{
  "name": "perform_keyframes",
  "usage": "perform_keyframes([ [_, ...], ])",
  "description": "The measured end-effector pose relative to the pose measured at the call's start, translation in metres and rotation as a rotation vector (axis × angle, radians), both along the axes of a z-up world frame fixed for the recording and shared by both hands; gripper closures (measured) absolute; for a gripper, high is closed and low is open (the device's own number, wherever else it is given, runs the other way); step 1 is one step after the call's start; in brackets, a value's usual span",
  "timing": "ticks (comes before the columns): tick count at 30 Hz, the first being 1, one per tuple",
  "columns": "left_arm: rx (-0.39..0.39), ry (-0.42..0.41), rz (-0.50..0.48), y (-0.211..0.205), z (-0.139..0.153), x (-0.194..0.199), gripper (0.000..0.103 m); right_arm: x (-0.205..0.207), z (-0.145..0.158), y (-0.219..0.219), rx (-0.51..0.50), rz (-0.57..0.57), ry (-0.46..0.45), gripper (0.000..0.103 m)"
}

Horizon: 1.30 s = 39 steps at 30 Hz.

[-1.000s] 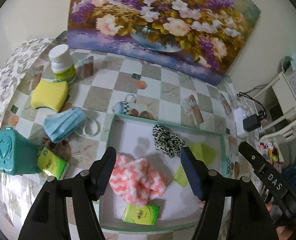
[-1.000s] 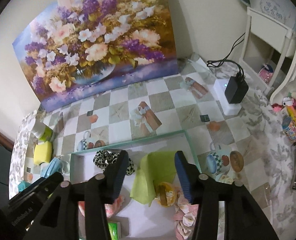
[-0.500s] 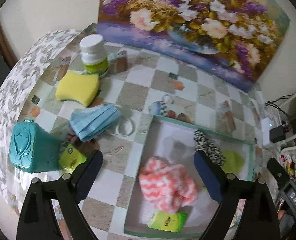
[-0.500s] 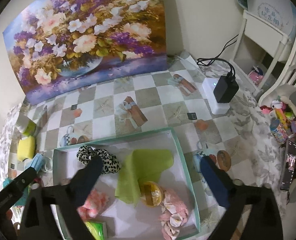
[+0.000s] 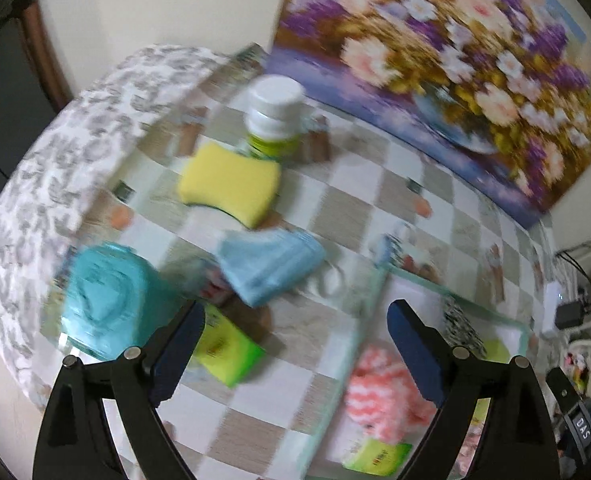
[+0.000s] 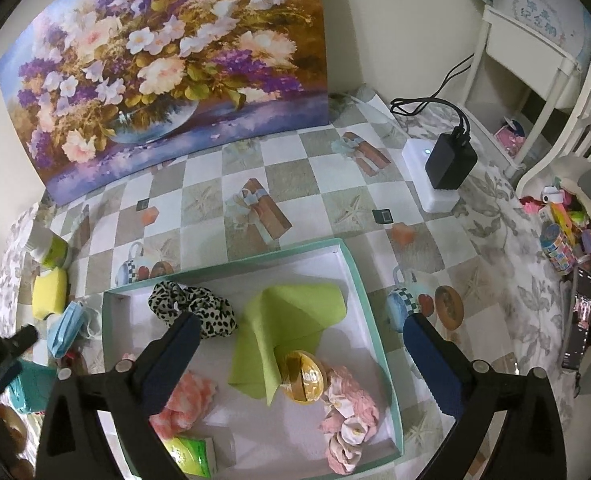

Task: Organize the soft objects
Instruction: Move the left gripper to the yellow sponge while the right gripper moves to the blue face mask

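Swinging left off the teal-rimmed box (image 6: 369, 300), my wide-open, empty left gripper (image 5: 295, 344) now faces the pleated blue face mask (image 5: 269, 266) on the table; right gripper (image 6: 299, 354) hangs open over the box.

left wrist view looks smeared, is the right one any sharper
Left wrist view: motion blur smears the sponge, mask and painting; the left gripper stays crisp. Right wrist view: sharp throughout, scrunchie spots readable, only fisheye bending at the edges.
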<state>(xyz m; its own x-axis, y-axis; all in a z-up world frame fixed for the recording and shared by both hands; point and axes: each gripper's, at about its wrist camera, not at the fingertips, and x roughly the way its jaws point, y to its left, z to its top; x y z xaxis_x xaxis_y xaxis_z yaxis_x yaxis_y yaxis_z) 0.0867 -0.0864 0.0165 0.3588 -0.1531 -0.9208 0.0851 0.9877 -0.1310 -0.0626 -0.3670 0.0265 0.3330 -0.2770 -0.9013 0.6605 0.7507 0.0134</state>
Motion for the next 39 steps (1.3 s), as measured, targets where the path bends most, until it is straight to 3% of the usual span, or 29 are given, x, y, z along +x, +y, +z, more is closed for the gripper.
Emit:
perform_keyframes([
  [11,0.059,-0.04,0.151,0.081,0.012,0.029,0.01,0.019,-0.003,0.024,-0.01,0.057,0.026,0.0],
  [22,0.04,-0.047,0.282,0.149,0.011,0.043,0.01,0.054,-0.006,0.075,-0.003,0.151,0.024,0.0],
  [26,0.024,-0.04,0.311,0.164,0.01,0.045,0.009,0.065,-0.006,0.095,-0.007,0.189,0.025,0.0],
  [29,0.022,-0.034,0.319,0.174,0.009,0.047,0.0,0.073,-0.007,0.108,-0.015,0.216,0.031,0.0],
  [39,-0.01,-0.018,0.34,0.194,0.001,0.051,0.0,0.094,-0.021,0.143,0.03,0.311,0.023,0.0],
])
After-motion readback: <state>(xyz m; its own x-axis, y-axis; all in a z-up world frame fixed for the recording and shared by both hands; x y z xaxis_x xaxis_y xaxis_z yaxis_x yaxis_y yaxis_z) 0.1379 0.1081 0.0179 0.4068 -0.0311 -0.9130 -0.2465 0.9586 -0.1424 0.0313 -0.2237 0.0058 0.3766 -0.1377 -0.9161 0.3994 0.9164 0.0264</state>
